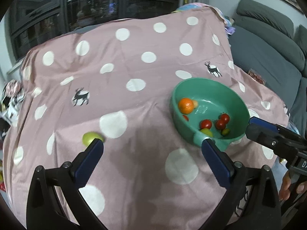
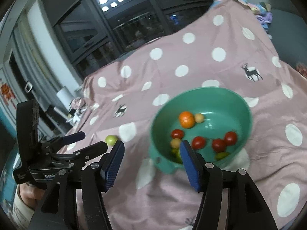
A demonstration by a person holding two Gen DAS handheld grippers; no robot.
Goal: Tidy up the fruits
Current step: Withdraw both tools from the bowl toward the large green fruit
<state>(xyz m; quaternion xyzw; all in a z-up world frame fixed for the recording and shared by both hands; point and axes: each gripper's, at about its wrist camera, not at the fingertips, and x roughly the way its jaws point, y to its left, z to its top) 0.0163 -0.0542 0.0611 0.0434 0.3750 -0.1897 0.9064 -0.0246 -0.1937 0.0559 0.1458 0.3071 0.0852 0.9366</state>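
Observation:
A teal bowl (image 1: 238, 99) (image 2: 243, 105) sits on the pink dotted cloth. It holds an orange (image 1: 185, 105) (image 2: 186, 119), several red tomatoes (image 1: 206, 124) (image 2: 198, 142) and small green and tan fruits (image 2: 199, 118). One green fruit (image 1: 88, 138) (image 2: 110, 139) lies on the cloth left of the bowl. My left gripper (image 1: 152, 147) is open and empty, its left finger just in front of the green fruit. My right gripper (image 2: 151, 149) is open and empty at the bowl's near rim. It also shows in the left wrist view (image 1: 257, 126). The left gripper shows in the right wrist view (image 2: 90, 141).
The pink cloth with white dots (image 1: 134, 61) covers the table. A grey sofa (image 1: 268, 44) stands at the right. Dark windows (image 2: 115, 34) are behind. Clutter (image 1: 11, 95) lies at the table's left edge.

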